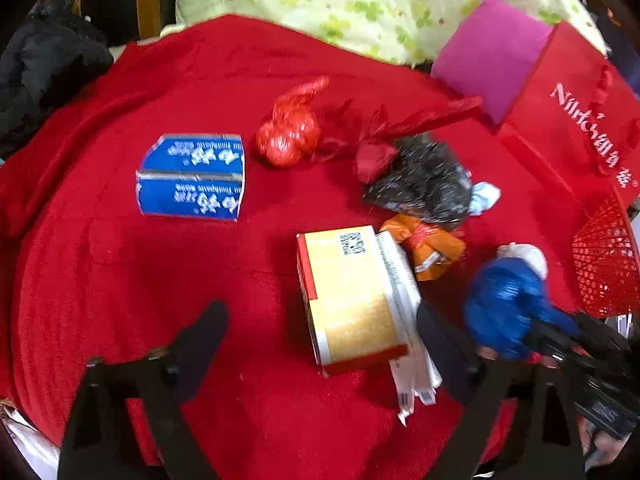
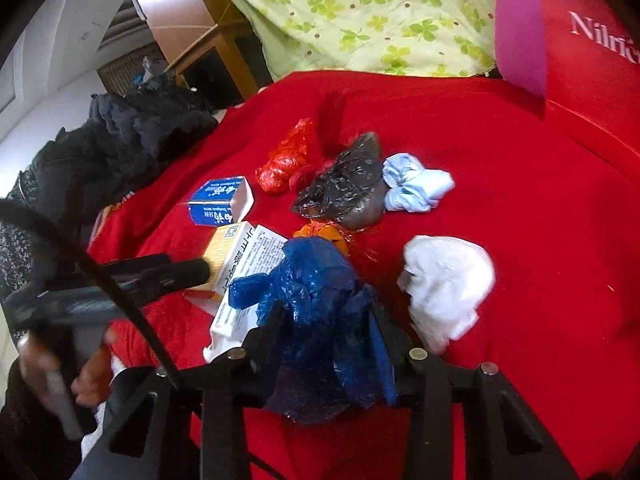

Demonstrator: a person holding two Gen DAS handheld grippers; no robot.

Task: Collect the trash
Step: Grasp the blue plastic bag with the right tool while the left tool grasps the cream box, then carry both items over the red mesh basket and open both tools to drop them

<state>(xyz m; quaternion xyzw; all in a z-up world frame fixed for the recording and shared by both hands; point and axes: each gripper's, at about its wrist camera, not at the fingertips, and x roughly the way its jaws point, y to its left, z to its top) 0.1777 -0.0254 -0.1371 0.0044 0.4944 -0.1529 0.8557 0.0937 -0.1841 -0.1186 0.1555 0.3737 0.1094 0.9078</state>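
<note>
1. The right gripper (image 2: 326, 320) tilts downward; its fingers (image 2: 266, 332) pinch a crumpled blue plastic bag (image 2: 316, 300).
2. The left gripper (image 1: 320, 332) angles steeply down over the red cloth (image 1: 120, 264), fingers (image 1: 200, 340) spread, the yellow cardboard box (image 1: 348, 296) lying between them, untouched.
3. A crumpled white plastic bag (image 2: 448, 284) lies just right of the right fingers.

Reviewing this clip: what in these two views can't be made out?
- Left wrist view: the print on the blue carton is motion-blurred.
- Left wrist view: the red mesh basket is cut off by the right edge.
- Right wrist view: the blue plastic bag covers the right gripper fingertips, so pad contact is unclear.
- Right wrist view: the yellow box is partly hidden by the left gripper.
</note>
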